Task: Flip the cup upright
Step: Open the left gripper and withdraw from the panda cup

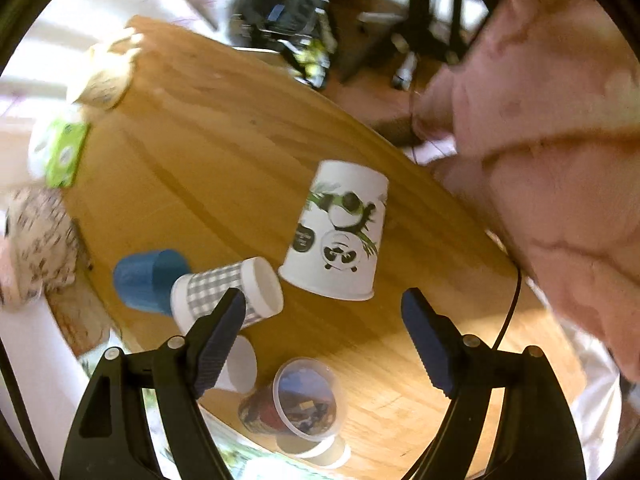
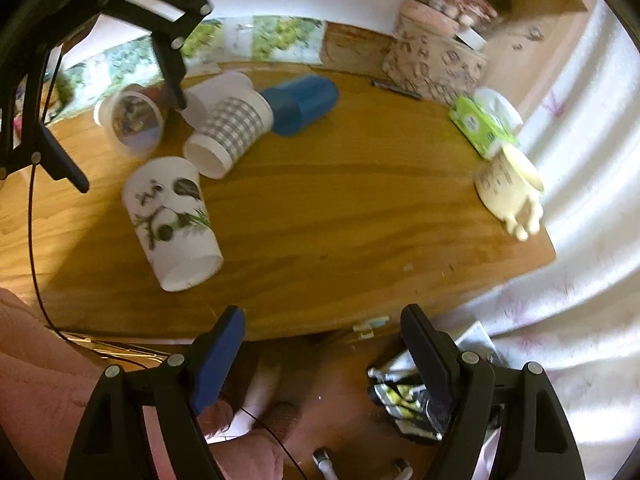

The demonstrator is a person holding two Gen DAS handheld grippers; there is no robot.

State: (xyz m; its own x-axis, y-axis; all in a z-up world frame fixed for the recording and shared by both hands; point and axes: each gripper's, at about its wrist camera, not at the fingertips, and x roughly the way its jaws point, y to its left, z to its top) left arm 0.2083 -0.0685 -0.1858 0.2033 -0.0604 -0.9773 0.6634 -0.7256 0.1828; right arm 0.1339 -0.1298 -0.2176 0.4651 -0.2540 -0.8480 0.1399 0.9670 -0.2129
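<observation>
Oval wooden table [image 2: 340, 208], glossy grain, carries everything. Patterned fabric box [image 2: 434, 64] with a round pink lid sits at the table's far edge in the right wrist view. White paper cup with panda print [image 1: 340, 232], tapered, lies on its side near the table's front edge, rim toward that edge; same cup at [image 2: 172, 228]. Blue ribbed plastic cup [image 2: 304, 102] lies on its side behind it, touching a white cup with grey gingham band [image 2: 232, 132], also tipped over. Clear plastic cup with dark printed contents [image 2: 130, 120] lies left of the gingham one, mouth toward the camera. Green tissue pack [image 2: 480, 128] and cream ceramic mug [image 2: 508, 184] sit at the table's right end, just beside each other.

Left gripper [image 1: 324, 340], black frame with blue ribbed pads, jaws wide apart, hangs above the cups, holding nothing. Right gripper [image 2: 320, 344], jaws apart and bare, hovers off the table's front edge.
</observation>
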